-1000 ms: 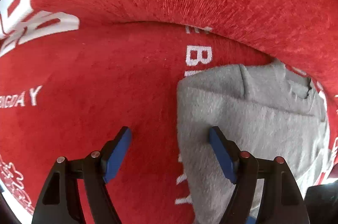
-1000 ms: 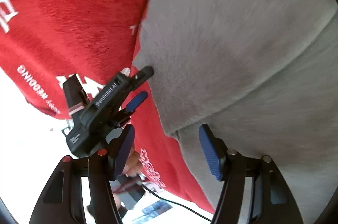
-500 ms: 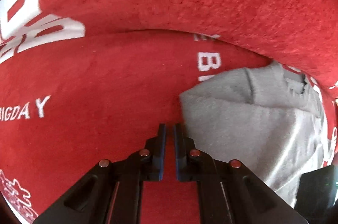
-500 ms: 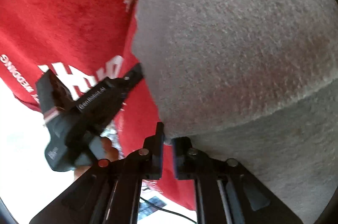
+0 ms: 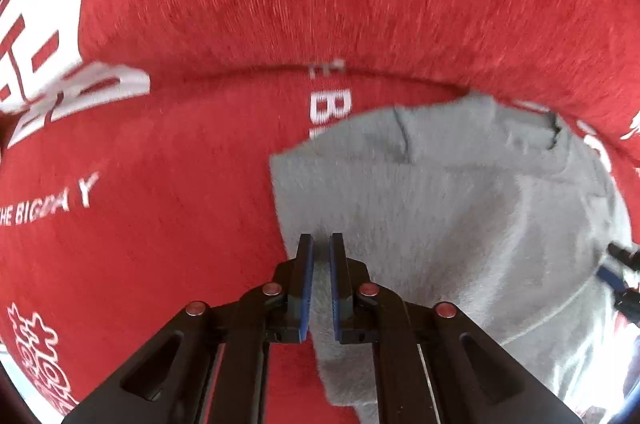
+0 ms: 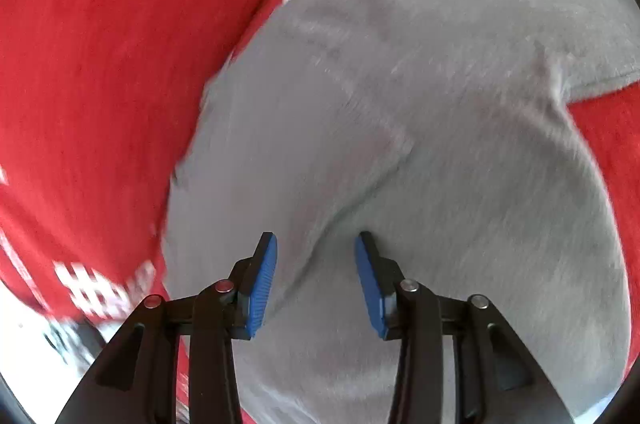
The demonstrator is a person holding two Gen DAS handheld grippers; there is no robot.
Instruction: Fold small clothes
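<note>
The left gripper (image 5: 319, 256) is clamped on the grey garment (image 5: 460, 224); the right gripper (image 6: 316, 266), just opening, is empty. Lower right, the fold may be dragged askew.

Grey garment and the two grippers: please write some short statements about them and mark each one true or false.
1. The grey garment lies on a red cloth with white lettering. True.
2. The left gripper stands wide open. False: its jaws are nearly together, with grey fabric showing in the narrow gap.
3. The right gripper has its jaws apart above the garment. True; they have just been opening.
4. The garment is blue. False: it is grey; only the gripper pads are blue.
</note>
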